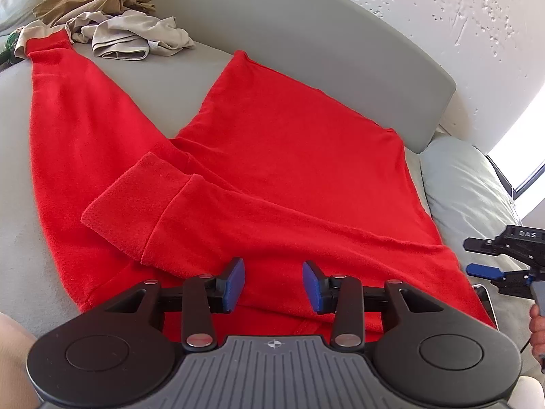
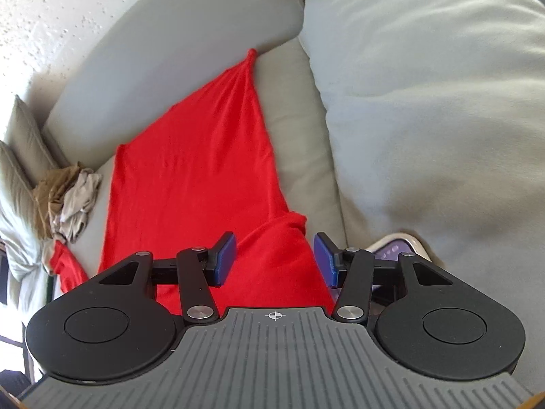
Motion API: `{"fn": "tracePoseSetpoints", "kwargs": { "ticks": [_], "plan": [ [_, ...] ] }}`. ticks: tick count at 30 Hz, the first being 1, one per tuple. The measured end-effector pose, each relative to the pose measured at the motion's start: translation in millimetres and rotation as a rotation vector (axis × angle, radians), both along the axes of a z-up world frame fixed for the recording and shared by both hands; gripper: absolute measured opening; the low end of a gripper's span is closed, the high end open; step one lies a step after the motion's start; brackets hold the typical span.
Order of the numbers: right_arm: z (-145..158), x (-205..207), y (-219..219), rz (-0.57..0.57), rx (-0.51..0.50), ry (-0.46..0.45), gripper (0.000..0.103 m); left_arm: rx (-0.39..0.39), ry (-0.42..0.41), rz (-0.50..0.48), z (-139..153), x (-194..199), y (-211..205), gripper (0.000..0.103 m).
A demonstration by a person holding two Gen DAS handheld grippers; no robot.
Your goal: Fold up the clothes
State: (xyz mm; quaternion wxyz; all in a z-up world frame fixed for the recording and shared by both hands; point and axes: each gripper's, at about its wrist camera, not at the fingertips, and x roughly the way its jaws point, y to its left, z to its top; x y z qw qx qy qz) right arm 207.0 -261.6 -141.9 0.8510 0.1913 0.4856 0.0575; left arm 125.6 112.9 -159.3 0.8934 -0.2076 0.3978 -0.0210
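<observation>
A red long-sleeved sweater (image 1: pixel 279 156) lies spread on the grey sofa seat (image 1: pixel 20 204). One sleeve is folded across the body, its cuff (image 1: pixel 133 201) lying at the left of centre. The other sleeve (image 1: pixel 61 109) stretches away to the far left. My left gripper (image 1: pixel 273 284) hovers open just above the sweater's near edge, nothing between its blue pads. The right gripper (image 1: pixel 483 259) shows at the right edge of the left wrist view. In the right wrist view the right gripper (image 2: pixel 275 259) is open over the sweater (image 2: pixel 190 177) at its near right part.
A pile of tan and beige clothes (image 1: pixel 112 17) sits at the far left of the sofa, also seen as the pile (image 2: pixel 64 201). The sofa backrest (image 1: pixel 306 41) runs behind. A large pale cushion (image 2: pixel 425 102) lies to the right. A phone (image 2: pixel 391 247) rests beside the sweater's right edge.
</observation>
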Motion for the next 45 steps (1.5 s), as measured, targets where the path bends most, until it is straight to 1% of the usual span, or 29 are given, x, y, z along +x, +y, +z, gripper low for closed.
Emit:
{"fn": "tracePoseSetpoints", "kwargs": {
  "ticks": [4,5,6,7,10,11,13,15,18,19,21,24,25,26,27,28,29,31,33,34,35,36,37,39,40,41,42,43,45],
  "plan": [
    [-20.6,33.8,0.0,0.019,0.075,0.052,0.052,-0.006,0.000,-0.001,-0.8,0.7,1.2,0.039],
    [-25.8,42.2,0.0,0.023,0.093,0.065,0.044,-0.009,0.000,-0.001,-1.1,0.9,1.5,0.039],
    [-31.0,50.7,0.0,0.028,0.112,0.077,0.034,-0.012,0.000,0.000,-1.3,1.1,1.9,0.039],
    [-28.0,49.3,0.4,0.027,0.096,0.039,0.007,-0.014,0.000,0.001,-1.6,1.4,2.1,0.039],
    [-18.9,44.9,1.5,0.026,0.048,-0.077,0.007,-0.005,-0.003,-0.002,-1.8,1.4,0.5,0.039],
    [-14.4,42.4,5.5,0.012,-0.014,-0.115,0.007,-0.002,-0.004,-0.003,-1.9,1.4,0.0,0.039],
    [-5.5,37.4,13.5,-0.017,-0.139,-0.191,0.007,0.005,-0.005,-0.004,-1.9,1.0,-1.0,0.039],
    [1.9,36.1,7.6,-0.110,-0.202,-0.199,0.011,0.008,-0.006,-0.004,-2.0,0.6,-1.6,0.039],
    [11.5,29.5,-4.9,-0.136,-0.102,-0.156,0.011,0.009,-0.008,-0.002,-2.1,-0.3,-1.9,0.039],
    [14.9,24.7,-4.5,-0.123,-0.086,-0.146,0.011,0.010,-0.008,0.000,-2.1,-0.2,-2.4,0.039],
    [17.9,13.1,-1.3,-0.059,-0.042,-0.115,0.013,0.013,-0.009,0.001,-2.0,-0.3,-3.2,0.039],
    [15.3,-3.0,26.0,0.083,-0.031,-0.084,0.015,0.021,-0.012,-0.001,-1.9,-0.9,-4.2,0.039],
    [13.9,-6.6,38.6,0.129,-0.043,-0.085,0.016,0.024,-0.013,-0.002,-1.9,-1.2,-4.4,0.039],
    [12.6,-10.1,51.3,0.175,-0.056,-0.086,0.022,0.025,-0.014,-0.002,-1.7,-1.5,-4.5,0.039],
    [9.1,-13.2,64.0,0.215,-0.101,-0.088,0.029,0.021,-0.013,0.001,-1.6,-2.0,-3.9,0.039],
    [5.6,-16.2,76.8,0.254,-0.147,-0.089,0.041,0.017,-0.012,0.004,-1.4,-2.6,-3.4,0.039],
    [3.7,-21.8,78.1,0.259,-0.181,-0.072,0.042,0.013,-0.011,0.007,-1.2,-3.2,-2.7,0.039],
    [-0.2,-33.1,80.3,0.269,-0.248,-0.035,0.042,0.006,-0.007,0.010,-0.6,-5.8,-0.3,0.039],
    [-4.0,-44.4,82.5,0.277,-0.315,0.001,0.041,0.018,0.004,0.009,1.7,-10.1,-0.5,0.039],
    [0.2,-54.0,79.9,0.275,-0.361,0.016,0.042,0.024,0.000,0.012,6.0,-15.3,-2.1,0.038],
    [3.6,-60.4,76.9,0.272,-0.385,0.031,0.044,0.029,-0.004,0.016,10.4,-20.6,-3.7,0.038],
    [7.0,-66.8,74.0,0.269,-0.409,0.047,0.044,0.035,-0.007,0.019,14.7,-25.8,-5.3,0.034],
    [11.4,-72.6,69.1,0.250,-0.412,0.064,0.044,0.040,-0.011,0.023,19.1,-31.0,-6.9,0.034],
    [24.5,-82.5,64.4,0.214,-0.401,0.032,0.044,0.050,-0.030,0.021,26.9,-35.6,-10.6,0.034],
    [30.3,-85.8,66.1,0.206,-0.361,-0.004,0.047,0.055,-0.044,0.018,30.4,-35.7,-12.6,0.035],
    [36.1,-89.0,67.9,0.197,-0.320,-0.040,0.055,0.061,-0.057,0.014,34.0,-35.7,-14.7,0.035],
    [41.8,-92.2,69.7,0.189,-0.279,-0.076,0.058,0.066,-0.068,0.011,36.9,-35.1,-16.8,0.036],
    [43.0,-88.5,75.7,0.196,-0.235,-0.095,0.058,0.077,-0.057,0.009,35.6,-30.2,-19.4,0.037],
    [37.0,-80.4,98.2,0.244,-0.204,-0.102,0.053,0.097,0.002,-0.015,24.4,-17.2,-25.7,0.037]
  ]
}}
